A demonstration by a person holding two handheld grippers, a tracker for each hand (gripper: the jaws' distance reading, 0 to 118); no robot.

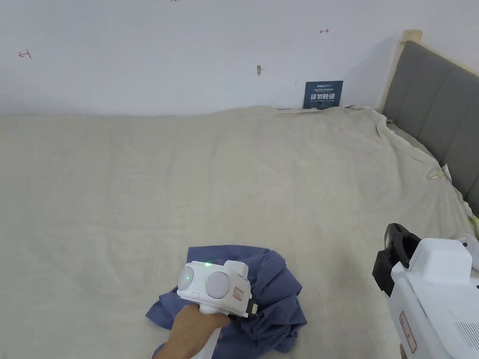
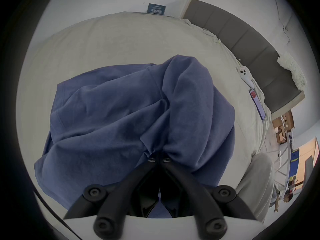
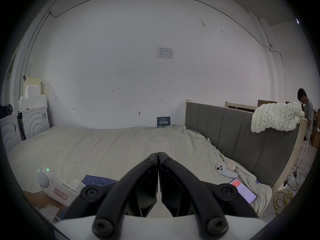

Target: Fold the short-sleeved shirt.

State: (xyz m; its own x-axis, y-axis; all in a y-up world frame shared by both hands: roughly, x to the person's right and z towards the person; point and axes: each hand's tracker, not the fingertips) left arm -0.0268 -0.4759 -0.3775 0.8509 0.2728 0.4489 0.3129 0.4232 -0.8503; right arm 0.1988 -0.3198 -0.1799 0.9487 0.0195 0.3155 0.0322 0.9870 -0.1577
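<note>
Left gripper (image 2: 159, 158) pinches the crumpled shirt (image 2: 131, 115) at the bed's (image 1: 140, 187) near edge; right gripper (image 3: 158, 154), clenched empty, waits. Folding not begun.

Shirt (image 1: 276, 299) lies bunched on the bed (image 1: 140, 187), near its front edge. Left gripper (image 2: 159, 157) sits on the shirt; right gripper (image 3: 158, 154) to its right, above the bed. Headboard (image 1: 439, 107) at far right; wall (image 1: 187, 46) behind.

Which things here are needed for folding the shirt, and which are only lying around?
For the job:
- blue shirt, crumpled on the bed sheet
- left gripper, shut on the shirt
- right gripper, shut, empty

Lying about:
- phone
- white controller
- knitted blanket
- blue sign
</note>
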